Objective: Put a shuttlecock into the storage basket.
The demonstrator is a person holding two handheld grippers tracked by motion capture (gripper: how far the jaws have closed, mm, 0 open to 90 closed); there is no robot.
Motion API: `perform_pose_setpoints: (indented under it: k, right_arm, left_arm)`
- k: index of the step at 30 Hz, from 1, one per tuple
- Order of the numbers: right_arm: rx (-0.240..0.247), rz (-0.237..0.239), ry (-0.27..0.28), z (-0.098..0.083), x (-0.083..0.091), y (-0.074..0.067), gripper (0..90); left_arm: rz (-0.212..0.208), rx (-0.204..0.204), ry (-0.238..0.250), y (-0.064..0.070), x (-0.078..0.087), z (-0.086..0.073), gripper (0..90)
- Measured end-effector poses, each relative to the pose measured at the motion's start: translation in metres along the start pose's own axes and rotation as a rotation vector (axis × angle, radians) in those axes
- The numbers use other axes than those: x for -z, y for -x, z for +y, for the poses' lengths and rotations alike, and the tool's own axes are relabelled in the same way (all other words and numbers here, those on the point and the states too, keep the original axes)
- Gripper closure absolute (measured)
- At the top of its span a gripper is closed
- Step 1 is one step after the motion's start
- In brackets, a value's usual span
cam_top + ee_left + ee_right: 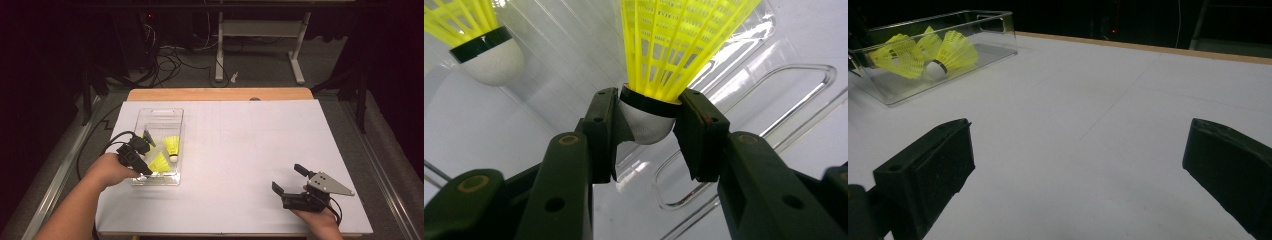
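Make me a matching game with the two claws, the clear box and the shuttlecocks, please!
Things:
1. left claw
2. right claw
3. clear plastic box
4. second yellow shuttlecock

States or places:
A. open, with nothing between the jaws, above the white table
B. lying in the box, not held
C. shut on the white cork of a yellow shuttlecock
D. sitting on the left side of the table, with shuttlecocks inside

Right pairs: 1-C, 2-A, 3-D, 4-B
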State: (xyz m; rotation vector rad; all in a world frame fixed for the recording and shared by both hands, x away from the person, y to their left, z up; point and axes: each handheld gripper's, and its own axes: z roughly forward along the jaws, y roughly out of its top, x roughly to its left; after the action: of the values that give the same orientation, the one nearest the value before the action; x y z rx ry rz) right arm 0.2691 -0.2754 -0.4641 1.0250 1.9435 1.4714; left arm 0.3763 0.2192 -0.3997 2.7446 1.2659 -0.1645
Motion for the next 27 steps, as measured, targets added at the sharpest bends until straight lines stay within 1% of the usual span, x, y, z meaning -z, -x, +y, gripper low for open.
perform_pose_setpoints:
  k: [2, 4, 5, 6, 8, 9, 13, 15, 16, 20, 22, 27]
  right_arm:
    - [0.0, 0.0, 0.0, 0.0, 0.0, 0.0, 0.9]
    - [0.0, 0.001, 0.0, 0.0, 0.0, 0.0, 0.9]
    - [0.0, 0.0, 0.0, 0.0, 0.0, 0.0, 0.9]
    - [0.001, 0.0, 0.0, 0.0, 0.0, 0.0, 0.9]
    - [0.0, -0.001, -0.001, 0.0, 0.0, 0.0, 0.9]
    - [0.001, -0.002, -0.003, 0.0, 0.0, 0.0, 0.9]
    - [0.001, -0.002, -0.004, 0.0, 0.0, 0.0, 0.9]
    - [0.002, -0.002, -0.004, 0.001, 0.0, 0.0, 0.9]
    - [0.002, -0.003, -0.004, 0.0, 0.0, 0.0, 0.9]
    - [0.002, -0.002, -0.004, 0.0, 0.0, 0.0, 0.9]
    - [0.003, -0.002, -0.004, 0.001, 0.0, 0.0, 0.9]
    - [0.007, -0.001, -0.003, 0.001, -0.001, -0.001, 0.9]
  left_arm:
    - [-0.003, 0.002, 0.009, 0.0, 0.001, 0.0, 62.3]
    - [0.005, 0.0, -0.012, 0.001, 0.0, 0.001, 62.1]
    - [0.005, 0.007, -0.008, 0.001, 0.0, 0.001, 61.5]
    - [-0.001, 0.019, 0.0, 0.0, 0.001, 0.001, 59.4]
    - [-0.01, 0.049, 0.009, -0.002, 0.003, 0.002, 51.0]
    - [-0.01, 0.056, 0.008, -0.002, 0.004, 0.001, 47.5]
    - [-0.004, 0.066, 0.012, -0.003, 0.009, 0.0, 42.2]
    - [0.002, 0.072, 0.021, -0.003, 0.012, -0.001, 40.9]
    - [-0.002, 0.073, 0.024, -0.003, 0.013, -0.002, 40.3]
    - [0.012, 0.068, 0.025, -0.001, 0.017, -0.002, 37.8]
    - [0.014, 0.074, 0.015, 0.0, 0.018, -0.002, 36.8]
    - [0.016, 0.086, 0.027, 0.002, 0.026, -0.003, 32.0]
